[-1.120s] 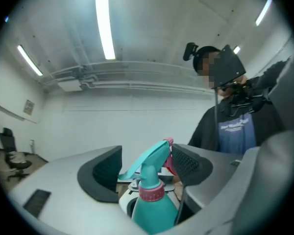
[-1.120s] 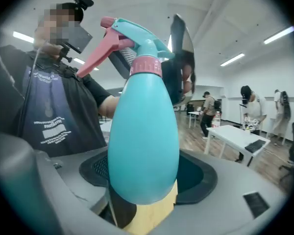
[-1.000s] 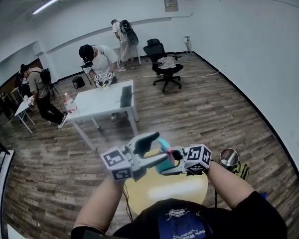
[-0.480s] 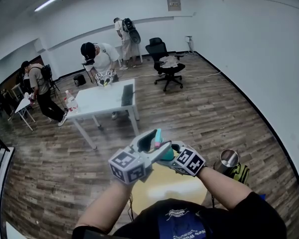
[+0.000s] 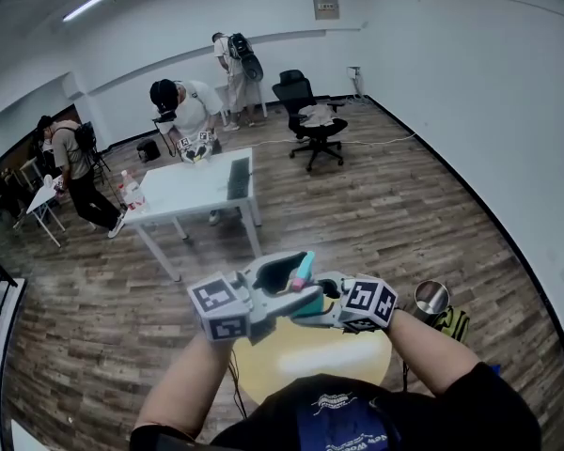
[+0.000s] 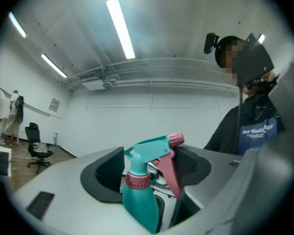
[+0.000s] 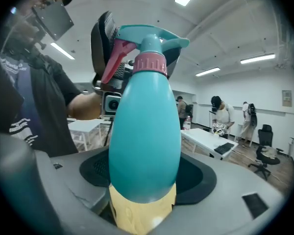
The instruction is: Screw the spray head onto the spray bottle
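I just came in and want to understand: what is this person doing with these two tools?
A person holds a gripper in each hand over a yellow table. The right gripper clamps the teal spray bottle by its body. The jaws of the left gripper have just been closing on the spray head between them, which already sits on the bottle's neck. Whether it is tight cannot be told.
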